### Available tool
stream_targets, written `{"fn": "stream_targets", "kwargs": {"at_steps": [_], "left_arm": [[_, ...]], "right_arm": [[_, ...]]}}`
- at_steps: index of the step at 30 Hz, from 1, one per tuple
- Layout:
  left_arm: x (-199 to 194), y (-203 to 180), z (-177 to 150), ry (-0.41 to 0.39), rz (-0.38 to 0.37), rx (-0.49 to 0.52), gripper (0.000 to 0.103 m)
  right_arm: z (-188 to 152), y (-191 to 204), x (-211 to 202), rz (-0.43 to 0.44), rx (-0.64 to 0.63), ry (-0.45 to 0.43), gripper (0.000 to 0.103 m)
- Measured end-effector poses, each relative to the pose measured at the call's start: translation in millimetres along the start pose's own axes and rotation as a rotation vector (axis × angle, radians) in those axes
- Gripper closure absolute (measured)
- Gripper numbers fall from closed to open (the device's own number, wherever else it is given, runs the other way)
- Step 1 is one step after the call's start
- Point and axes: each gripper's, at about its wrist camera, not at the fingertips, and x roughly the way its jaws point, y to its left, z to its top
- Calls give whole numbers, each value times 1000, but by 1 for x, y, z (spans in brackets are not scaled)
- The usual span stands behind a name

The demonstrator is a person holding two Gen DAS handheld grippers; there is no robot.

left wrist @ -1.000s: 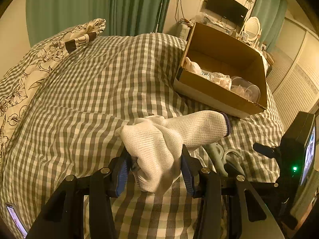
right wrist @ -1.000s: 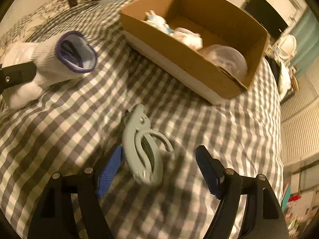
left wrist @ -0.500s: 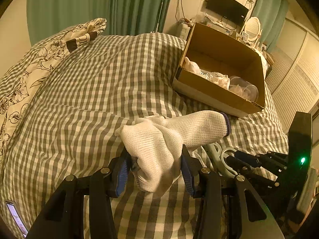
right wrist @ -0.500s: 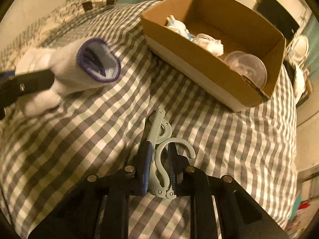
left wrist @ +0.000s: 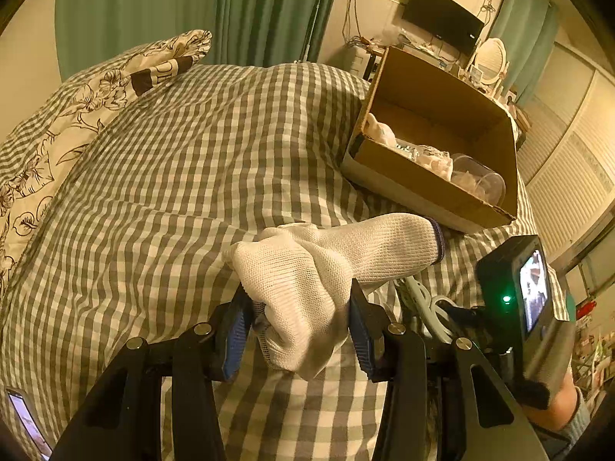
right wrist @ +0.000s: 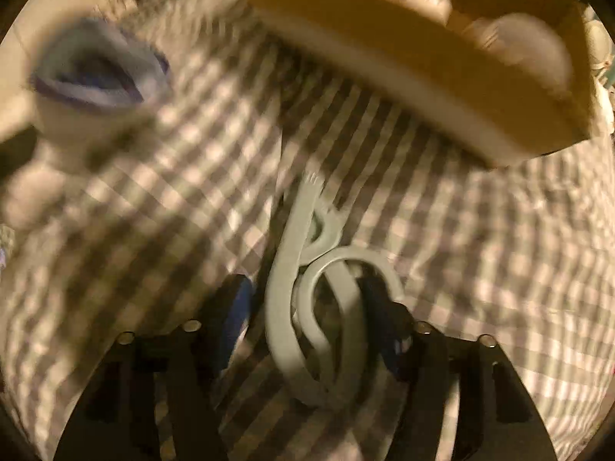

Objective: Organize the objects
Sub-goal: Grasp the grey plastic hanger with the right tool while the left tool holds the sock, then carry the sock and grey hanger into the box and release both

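Note:
My left gripper (left wrist: 300,330) is shut on a white knit glove (left wrist: 330,269) with a purple cuff edge, held above the checked bedspread (left wrist: 173,176). The glove also shows in the blurred right wrist view (right wrist: 88,88) at upper left. My right gripper (right wrist: 307,315) has its jaws around a grey plastic clip with a hook (right wrist: 319,307); the clip sits between the blue pads and looks lifted off the bedspread (right wrist: 499,269). The clip shows partly in the left wrist view (left wrist: 423,303). An open cardboard box (left wrist: 434,153) lies ahead on the bed, also in the right wrist view (right wrist: 423,77).
The box holds white crumpled items and a clear plastic cup (left wrist: 480,184). A floral pillow (left wrist: 77,115) lies at the far left. Green curtains (left wrist: 192,11), a wall TV (left wrist: 442,23) and a round mirror (left wrist: 488,61) are behind the bed.
My right gripper has lifted and moved forward with the grey clip, blurring its view; its jaws stand wider on the clip than half a second ago. My left gripper and the glove held still.

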Motion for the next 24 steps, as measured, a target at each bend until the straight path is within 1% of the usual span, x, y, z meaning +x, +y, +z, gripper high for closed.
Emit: {"fn": "stream_targets", "kwargs": {"at_steps": [2, 3, 4, 5, 6, 9, 10, 14, 18, 19, 20, 23, 24], "left_arm": [[1, 3, 0, 4, -5, -7, 56], [1, 3, -1, 4, -8, -9, 56], [1, 4, -1, 4, -9, -9, 56], [0, 4, -1, 3, -7, -8, 56], [-2, 4, -1, 1, -5, -7, 56], [-7, 7, -2, -6, 1, -10, 56], [-9, 8, -2, -8, 4, -12, 56], [-19, 11, -1, -18, 10, -27, 56], [-29, 7, 0, -30, 3, -35, 56], [-32, 5, 0, -34, 2, -34, 56], [-35, 2, 0, -39, 1, -31, 56], [-40, -8, 2, -46, -5, -17, 56], [-42, -12, 2, -49, -6, -11, 56]], "right_arm": [[4, 5, 7, -12, -8, 17, 36], [5, 7, 8, -18, -11, 18, 37], [6, 7, 8, -23, -10, 18, 40], [5, 8, 8, -29, -10, 14, 55], [5, 8, 6, -37, -11, 9, 59], [2, 11, -3, -44, -12, -21, 60], [1, 11, -7, -49, -10, -37, 62], [-3, 10, -34, -45, 14, -121, 65], [-8, 9, -56, -43, 21, -166, 67], [-10, 9, -60, -40, 21, -172, 74], [-12, 9, -64, -35, 21, -180, 91], [-18, 13, -76, -6, 21, -186, 91], [-20, 12, -80, -10, 20, -194, 91]]}}
